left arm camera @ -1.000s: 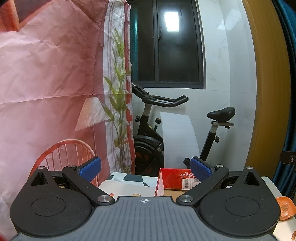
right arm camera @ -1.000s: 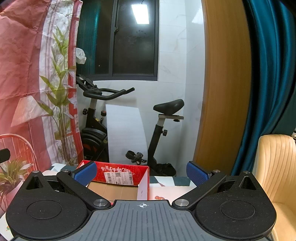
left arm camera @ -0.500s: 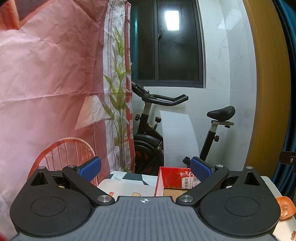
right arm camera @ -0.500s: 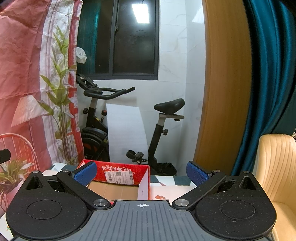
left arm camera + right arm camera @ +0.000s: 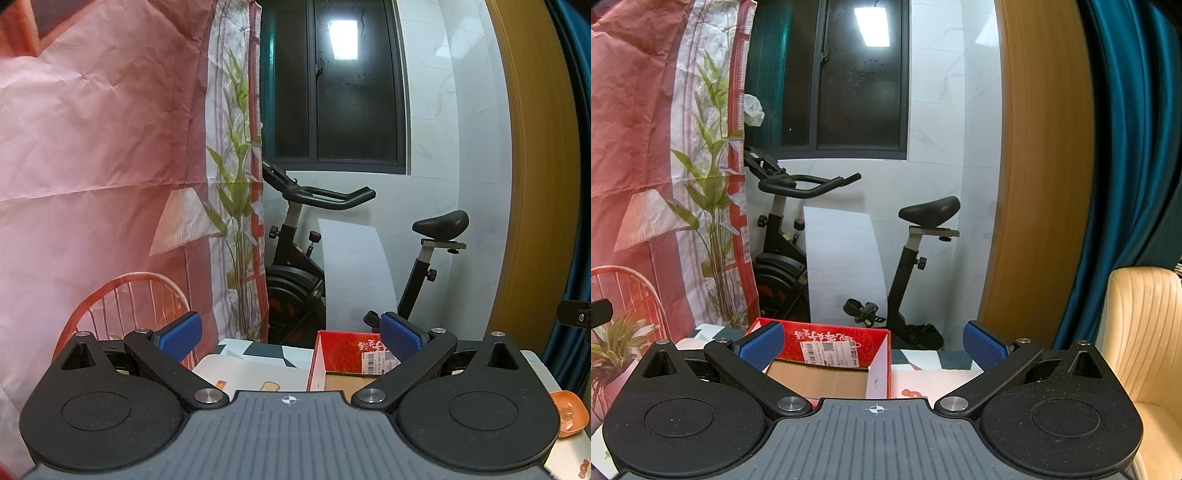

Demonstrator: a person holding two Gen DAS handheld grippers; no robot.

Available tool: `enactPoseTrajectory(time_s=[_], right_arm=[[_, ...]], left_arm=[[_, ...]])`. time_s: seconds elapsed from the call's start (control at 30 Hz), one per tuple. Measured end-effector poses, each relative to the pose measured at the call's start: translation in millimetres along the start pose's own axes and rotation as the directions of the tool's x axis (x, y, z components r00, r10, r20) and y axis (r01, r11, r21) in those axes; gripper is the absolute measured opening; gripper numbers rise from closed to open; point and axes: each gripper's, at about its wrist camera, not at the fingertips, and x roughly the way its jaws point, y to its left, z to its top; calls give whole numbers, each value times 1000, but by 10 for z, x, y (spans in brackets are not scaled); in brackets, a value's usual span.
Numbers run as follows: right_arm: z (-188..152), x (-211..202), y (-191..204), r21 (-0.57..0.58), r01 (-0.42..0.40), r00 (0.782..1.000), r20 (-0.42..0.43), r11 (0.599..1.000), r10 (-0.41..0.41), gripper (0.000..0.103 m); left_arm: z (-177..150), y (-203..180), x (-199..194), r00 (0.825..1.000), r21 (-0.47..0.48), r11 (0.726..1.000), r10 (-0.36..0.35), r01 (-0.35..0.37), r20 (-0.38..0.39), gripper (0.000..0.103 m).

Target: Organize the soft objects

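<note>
My left gripper (image 5: 291, 338) is open and empty, held level above the table. My right gripper (image 5: 873, 345) is open and empty too. A red cardboard box (image 5: 827, 349) with a plain brown bottom stands open on the table ahead; it also shows in the left wrist view (image 5: 347, 356). No soft object shows in either view. The gripper bodies hide the near part of the table.
A patterned table cover (image 5: 255, 363) lies under the box. An orange dish (image 5: 569, 413) sits at the right table edge. An exercise bike (image 5: 798, 236) and a white board (image 5: 842, 266) stand behind. A cream chair (image 5: 1145, 332) is on the right, a printed curtain (image 5: 92, 166) on the left.
</note>
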Motion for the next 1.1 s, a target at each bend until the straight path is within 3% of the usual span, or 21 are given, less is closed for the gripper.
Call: enactPoseTrajectory(time_s=[1.1], right_arm=[[-20,12,11,1,-1,1000,-5,1000,1,103]], left_arm=[[-16,-7,-13,1000,-3,1000,-3,3,-4,103]])
